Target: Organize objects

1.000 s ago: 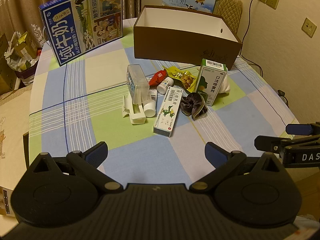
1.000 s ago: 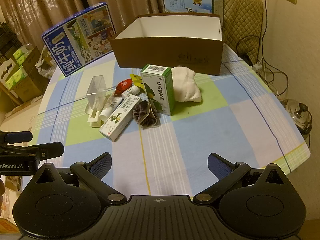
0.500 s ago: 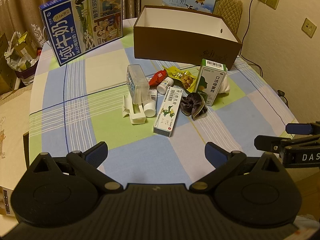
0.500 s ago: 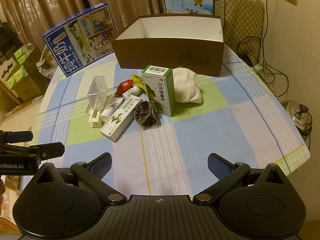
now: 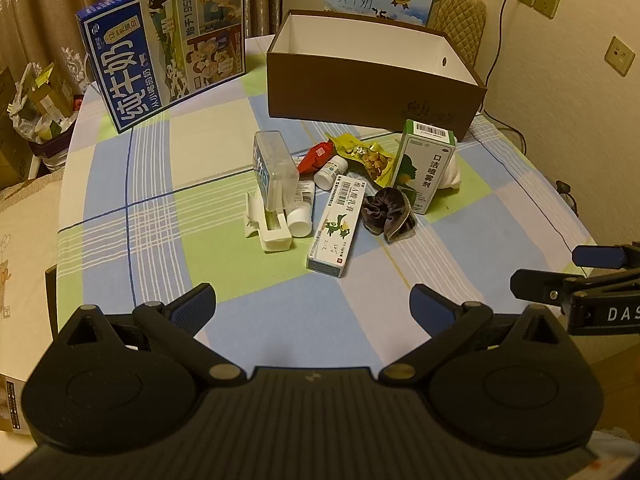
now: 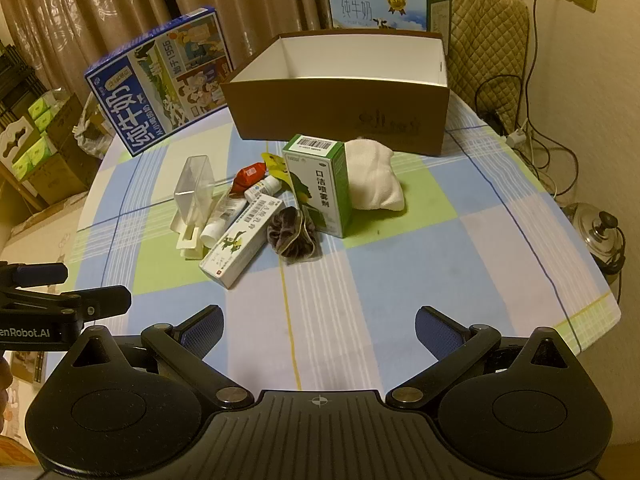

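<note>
Fingers of the left gripper (image 5: pixel 312 306) and of the right gripper (image 6: pixel 318 326) are spread wide with nothing between the blue pads; both hover over the near edge of the surface, a round top under a blue, green and white checked cloth (image 5: pixel 168 248). Items to be organized lie in a loose cluster at mid-surface, outside the open brown cardboard box with white interior (image 5: pixel 372 80) that stands just behind them. An upright green-and-white carton (image 6: pixel 320 186) reads "口洁喷雾剂" under a barcode. A long white-and-green ointment box (image 5: pixel 337 226) lies flat, its print too small to read. Beside it sit a dark velvet scrunchie (image 5: pixel 388 214), a clear plastic case standing in a white holder (image 5: pixel 274 174), a small white bottle (image 5: pixel 330 170), a white tube (image 5: pixel 302 210), a red sachet (image 5: pixel 316 157) and a yellow snack packet (image 5: pixel 368 156). A tilted blue milk carton (image 5: pixel 168 44) shows "纯牛奶" and "始于1956"; a pale blue one (image 6: pixel 382 2) behind the brown box also reads "纯牛奶". The right view alone shows a folded white cloth (image 6: pixel 374 180) fully, plus a steel kettle (image 6: pixel 598 230) off the surface; it catches "enRobot.AI" on the left tool. The left view shows "DAS" on the right tool.
</note>
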Demonstrator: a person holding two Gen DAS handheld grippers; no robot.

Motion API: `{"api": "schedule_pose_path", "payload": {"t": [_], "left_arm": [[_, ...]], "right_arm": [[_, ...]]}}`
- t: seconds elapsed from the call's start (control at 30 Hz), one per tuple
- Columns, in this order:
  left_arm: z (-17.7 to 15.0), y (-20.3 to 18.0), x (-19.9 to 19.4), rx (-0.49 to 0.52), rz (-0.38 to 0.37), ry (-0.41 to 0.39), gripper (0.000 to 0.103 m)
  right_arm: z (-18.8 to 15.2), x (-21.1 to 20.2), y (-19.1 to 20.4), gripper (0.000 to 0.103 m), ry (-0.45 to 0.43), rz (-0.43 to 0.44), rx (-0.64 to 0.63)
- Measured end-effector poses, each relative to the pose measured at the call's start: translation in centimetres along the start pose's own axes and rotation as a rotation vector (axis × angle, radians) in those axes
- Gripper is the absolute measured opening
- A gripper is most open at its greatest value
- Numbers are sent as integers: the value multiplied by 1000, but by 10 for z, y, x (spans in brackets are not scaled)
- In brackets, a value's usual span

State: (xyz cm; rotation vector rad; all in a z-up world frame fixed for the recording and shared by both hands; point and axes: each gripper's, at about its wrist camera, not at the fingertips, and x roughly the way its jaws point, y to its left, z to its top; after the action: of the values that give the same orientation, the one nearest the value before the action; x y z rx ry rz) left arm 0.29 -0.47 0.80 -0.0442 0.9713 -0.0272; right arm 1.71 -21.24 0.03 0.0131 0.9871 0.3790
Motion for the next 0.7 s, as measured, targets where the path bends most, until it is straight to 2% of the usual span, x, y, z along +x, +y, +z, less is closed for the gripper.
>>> {"api": "schedule_pose_path", "payload": {"t": [0.7], "left_arm": [[9, -1, 15, -15, 8, 22, 102]], "right_arm": [[14, 13, -12, 99, 2, 26, 12]]}}
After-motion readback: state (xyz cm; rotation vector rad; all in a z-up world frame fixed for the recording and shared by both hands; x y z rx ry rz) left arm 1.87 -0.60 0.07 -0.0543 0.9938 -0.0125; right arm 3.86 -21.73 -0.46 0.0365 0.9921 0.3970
